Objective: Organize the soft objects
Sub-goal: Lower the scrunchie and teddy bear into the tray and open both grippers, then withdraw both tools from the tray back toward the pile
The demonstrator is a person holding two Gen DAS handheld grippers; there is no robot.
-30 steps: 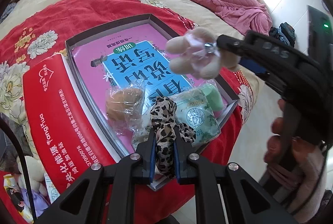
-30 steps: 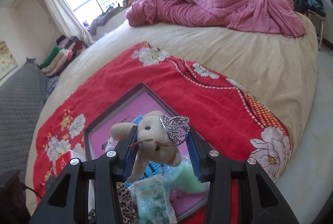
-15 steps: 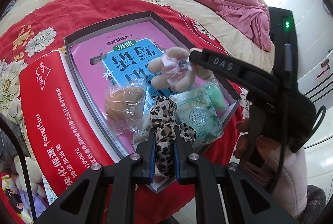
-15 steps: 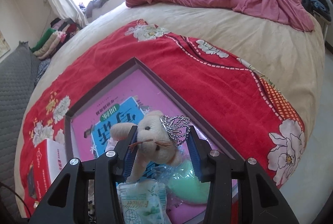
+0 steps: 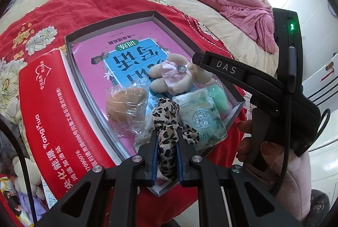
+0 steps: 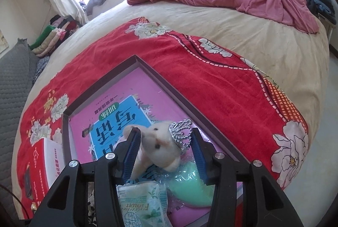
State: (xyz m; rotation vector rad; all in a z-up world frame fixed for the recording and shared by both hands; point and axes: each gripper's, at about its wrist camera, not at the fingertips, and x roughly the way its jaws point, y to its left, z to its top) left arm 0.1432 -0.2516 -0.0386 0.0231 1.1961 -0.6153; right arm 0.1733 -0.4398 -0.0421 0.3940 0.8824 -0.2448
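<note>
Four soft items already sit in the tray (image 5: 109, 20), right gripper (image 6: 164, 148) at 6 o'clock is opening around the plush bear (image 6: 160, 151) lying there, and left gripper (image 5: 166, 153) is clamped on the leopard scrunchie (image 5: 169, 121), not yet dropped.

Plush toy (image 6: 162, 146): matt, fuzzy cream pile, with a glinting metal-look crown (image 6: 181, 132). Scrunchie (image 5: 169, 121): soft leopard-print cloth. Tissue pack (image 5: 200, 117) and sponge wrapper (image 5: 126, 108): glossy, crinkled plastic film. Book cover (image 5: 131, 53): smooth, glossy paper. Red blanket (image 6: 211, 83): matt, napped textile. Tray (image 5: 109, 22): matt card-like walls.
</note>
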